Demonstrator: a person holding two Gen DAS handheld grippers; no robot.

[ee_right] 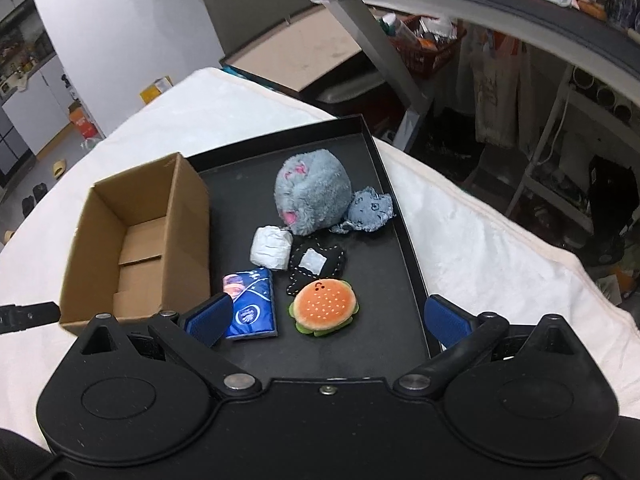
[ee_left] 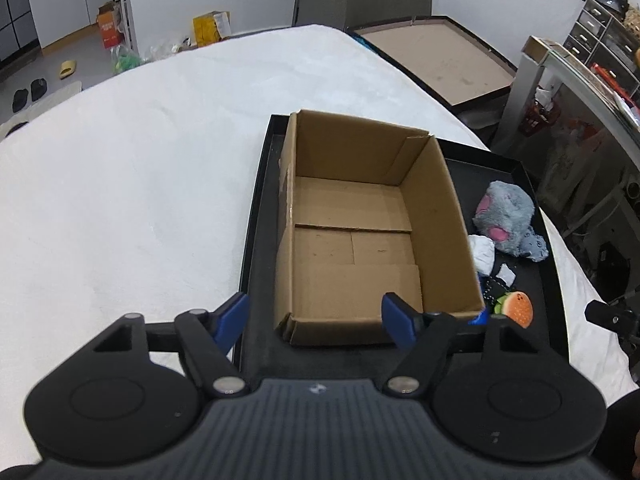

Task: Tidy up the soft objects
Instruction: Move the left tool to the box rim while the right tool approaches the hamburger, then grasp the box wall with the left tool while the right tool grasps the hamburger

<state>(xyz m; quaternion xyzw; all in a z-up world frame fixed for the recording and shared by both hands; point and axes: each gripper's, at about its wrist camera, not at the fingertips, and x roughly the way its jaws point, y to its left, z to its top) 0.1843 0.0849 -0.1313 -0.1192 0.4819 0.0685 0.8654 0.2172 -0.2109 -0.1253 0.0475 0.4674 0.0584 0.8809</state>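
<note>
A: Start with the big pieces. Where does everything sit?

B: A black tray (ee_right: 404, 216) lies on the white-covered table (ee_left: 140, 184). The cardboard box (ee_left: 360, 216) stands in the tray's left part, open on top and with nothing in it. All 6 soft things lie to its right on the tray floor.

A: In order of size?

B: The grey plush (ee_right: 314, 196) at the far end, a grey fabric piece (ee_right: 370, 210) touching it, a white wad (ee_right: 271, 253), a black stitched pouch (ee_right: 316, 266), a blue tissue pack (ee_right: 251, 306) just beside the box wall, and the burger toy (ee_right: 324, 306) nearest.

A: Which gripper is better placed?

B: The right gripper (ee_right: 328, 318), I judge. It points down at the near end of the tray, jaws spread wide and empty, with the burger toy and tissue pack straight ahead between its fingers. The pack's long axis runs away from the camera.

A: And the other?

B: The left gripper (ee_left: 316, 320) hangs over the box's near edge, jaws apart, nothing between them. The toys lie off to its right, behind the box wall.
</note>
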